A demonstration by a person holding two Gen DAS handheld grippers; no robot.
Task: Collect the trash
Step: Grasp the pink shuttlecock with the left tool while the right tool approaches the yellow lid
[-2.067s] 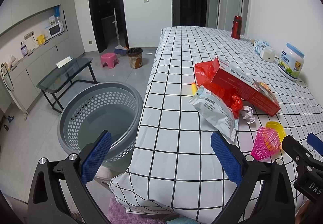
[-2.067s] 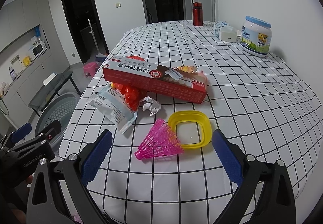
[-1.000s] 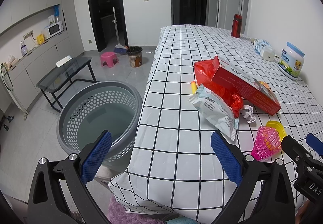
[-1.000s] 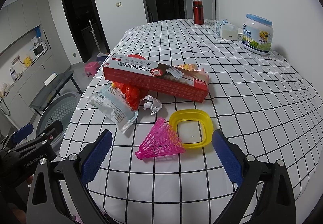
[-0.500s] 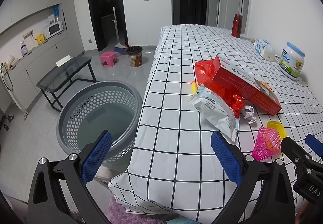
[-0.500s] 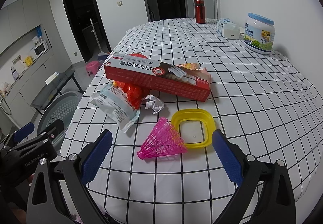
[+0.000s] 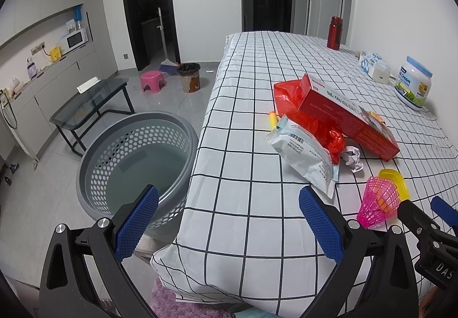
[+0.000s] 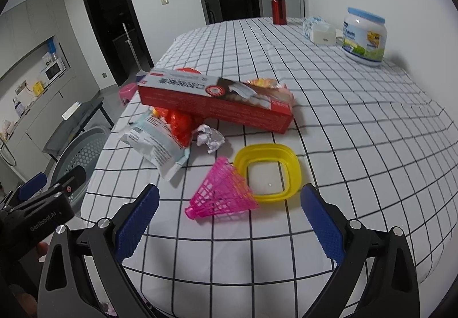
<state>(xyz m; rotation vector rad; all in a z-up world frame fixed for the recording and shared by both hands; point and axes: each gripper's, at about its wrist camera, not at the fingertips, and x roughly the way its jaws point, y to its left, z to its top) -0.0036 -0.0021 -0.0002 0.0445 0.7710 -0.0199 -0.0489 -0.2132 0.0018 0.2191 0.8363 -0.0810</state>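
The right gripper (image 8: 229, 220) has moved in over the table (image 8: 357, 123) since two seconds ago: the trash now looms larger in its view and sits lower, with the pink shuttlecock (image 8: 221, 193) lying just ahead of the fingertips, roughly between them. Its jaws stand wide apart, as before, and hold nothing. The shuttlecock lies on its side, touching the yellow lid (image 8: 269, 173) beside it. Behind them sit a crumpled paper ball (image 8: 209, 139), a white packet (image 8: 156, 146), a red bag (image 8: 179, 124) and a long red box (image 8: 217, 100) that rests across the bag.

The left gripper (image 7: 229, 226) has barely shifted. It hovers at the table's near corner, jaws wide and empty, and its view matches the earlier ones almost exactly. The grey basket (image 7: 137, 157) stands on the floor just beside the table (image 7: 249, 129), empty. The trash pile keeps its places throughout: packet (image 7: 304, 153), bag (image 7: 303, 117), box (image 7: 346, 114), paper ball (image 7: 353, 159), shuttlecock (image 7: 377, 202) and lid (image 7: 393, 180), with a small yellow piece (image 7: 272, 119) by the bag.
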